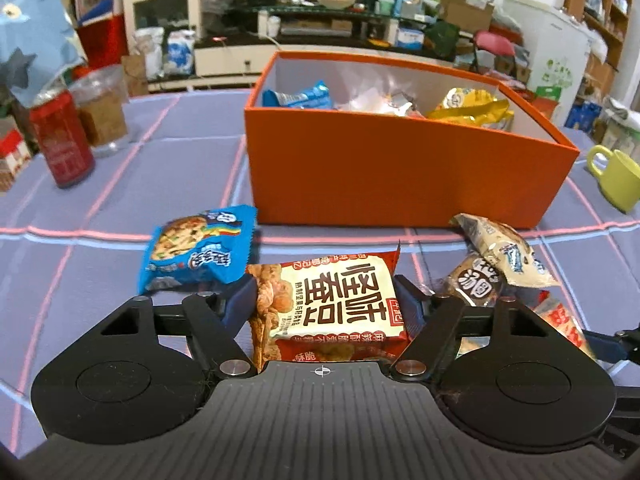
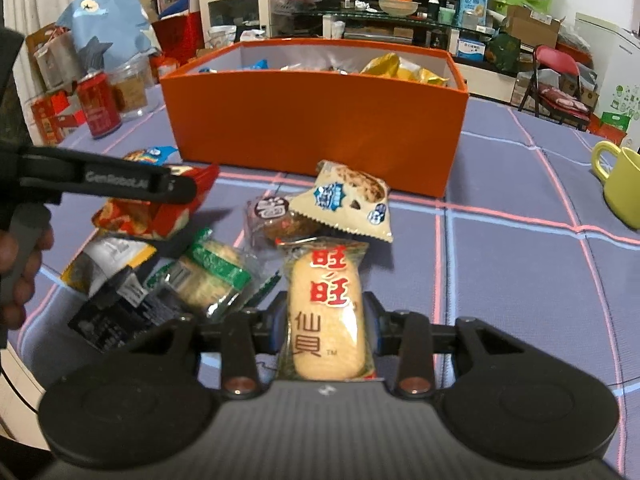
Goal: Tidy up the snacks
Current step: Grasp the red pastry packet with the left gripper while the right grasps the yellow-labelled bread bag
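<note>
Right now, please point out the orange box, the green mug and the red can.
orange box (image 1: 400, 168): left wrist view, on its front wall.
green mug (image 2: 624, 188): right wrist view, on its side, at the right edge.
red can (image 1: 64, 148): left wrist view, on its body.

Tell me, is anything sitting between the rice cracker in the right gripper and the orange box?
Yes. A beige cookie packet and a brown cake packet lie on the table between the rice cracker, clamped in the right gripper, and the orange box. Both are low, so lifting the cracker over them should clear the path.
</note>
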Demonstrator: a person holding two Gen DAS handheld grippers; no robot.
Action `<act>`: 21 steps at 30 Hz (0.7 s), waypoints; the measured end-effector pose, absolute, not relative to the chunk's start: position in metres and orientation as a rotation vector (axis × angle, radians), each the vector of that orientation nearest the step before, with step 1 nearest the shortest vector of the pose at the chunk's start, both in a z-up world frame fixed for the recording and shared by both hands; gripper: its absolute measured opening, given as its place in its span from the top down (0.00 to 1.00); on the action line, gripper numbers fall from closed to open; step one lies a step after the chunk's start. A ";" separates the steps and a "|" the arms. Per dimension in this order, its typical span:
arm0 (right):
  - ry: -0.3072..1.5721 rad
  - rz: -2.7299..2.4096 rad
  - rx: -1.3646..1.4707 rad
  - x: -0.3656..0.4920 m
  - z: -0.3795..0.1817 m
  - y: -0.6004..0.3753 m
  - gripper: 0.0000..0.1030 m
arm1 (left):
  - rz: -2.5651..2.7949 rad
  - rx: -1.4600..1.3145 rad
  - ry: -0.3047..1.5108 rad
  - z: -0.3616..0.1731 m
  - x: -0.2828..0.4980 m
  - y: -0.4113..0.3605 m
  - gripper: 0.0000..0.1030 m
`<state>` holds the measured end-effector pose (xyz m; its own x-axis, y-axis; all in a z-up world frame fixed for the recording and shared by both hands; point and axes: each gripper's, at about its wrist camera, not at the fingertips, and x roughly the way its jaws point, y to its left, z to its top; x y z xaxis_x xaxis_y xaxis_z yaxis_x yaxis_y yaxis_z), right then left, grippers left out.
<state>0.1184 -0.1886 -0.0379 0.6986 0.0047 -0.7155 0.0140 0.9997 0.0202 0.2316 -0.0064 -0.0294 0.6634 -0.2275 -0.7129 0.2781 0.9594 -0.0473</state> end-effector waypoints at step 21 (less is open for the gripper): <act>0.767 -0.009 0.013 0.112 -0.030 -0.189 0.63 | -0.205 0.101 0.779 -0.016 0.222 -0.007 0.45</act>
<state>0.1117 -0.1886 -0.0303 0.7200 -0.0031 -0.6940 0.0129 0.9999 0.0089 0.2216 -0.0074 -0.0155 0.6930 -0.1458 -0.7060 0.2203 0.9753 0.0148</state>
